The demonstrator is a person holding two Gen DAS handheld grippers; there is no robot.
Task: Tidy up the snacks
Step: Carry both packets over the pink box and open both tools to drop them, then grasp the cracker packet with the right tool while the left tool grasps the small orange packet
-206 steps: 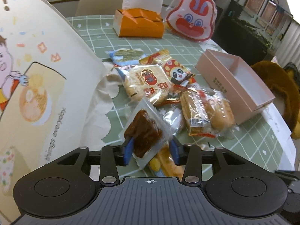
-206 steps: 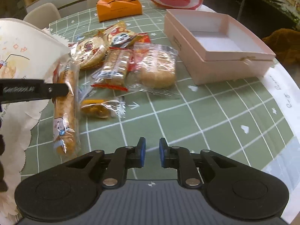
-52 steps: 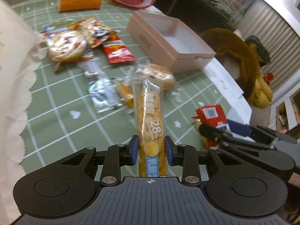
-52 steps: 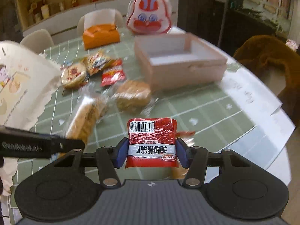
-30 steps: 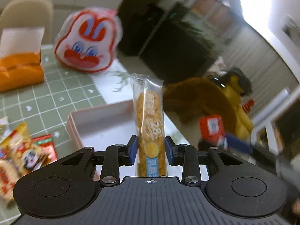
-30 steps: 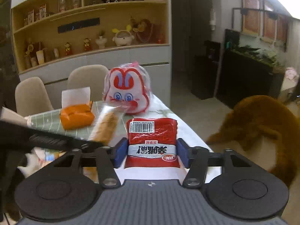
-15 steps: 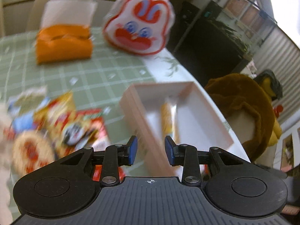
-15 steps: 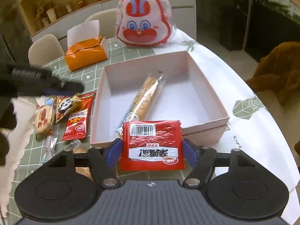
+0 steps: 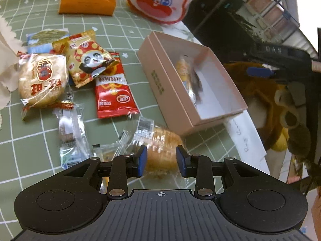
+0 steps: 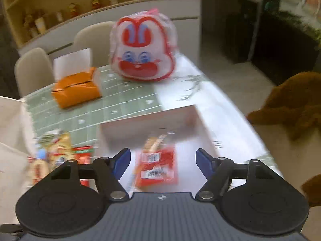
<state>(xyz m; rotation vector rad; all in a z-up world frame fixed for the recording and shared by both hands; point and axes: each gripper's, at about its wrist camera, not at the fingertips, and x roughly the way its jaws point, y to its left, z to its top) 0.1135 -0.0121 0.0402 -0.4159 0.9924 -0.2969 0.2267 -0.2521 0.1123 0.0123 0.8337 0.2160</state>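
Observation:
The pink box (image 9: 160,76) holds a long cheese stick (image 9: 183,68). In the right wrist view, my right gripper (image 10: 163,157) hangs over the box (image 10: 140,123). Its jaws are opening and stand wide of the red snack packet (image 10: 157,165), which shows blurred below them on the stick. My left gripper (image 9: 162,161) is open, low over a bread bun (image 9: 160,140) in clear wrap on the green table. The bun shows between the blue pads, and I see no pad pressing it. The right gripper's blue pad (image 9: 259,71) appears beyond the box in the left wrist view.
Left of the box lie a red packet (image 9: 113,88), a panda packet (image 9: 88,60), a round cracker pack (image 9: 42,78) and a clear-wrapped snack (image 9: 70,132). An orange tissue box (image 9: 86,0) and a rabbit-face bag (image 9: 160,0) stand at the back. A brown plush toy (image 9: 266,100) sits off the table's right edge.
The left gripper let the cheese stick go into the box, then swung down over the bun. The right gripper came over the box and let go of the red packet.

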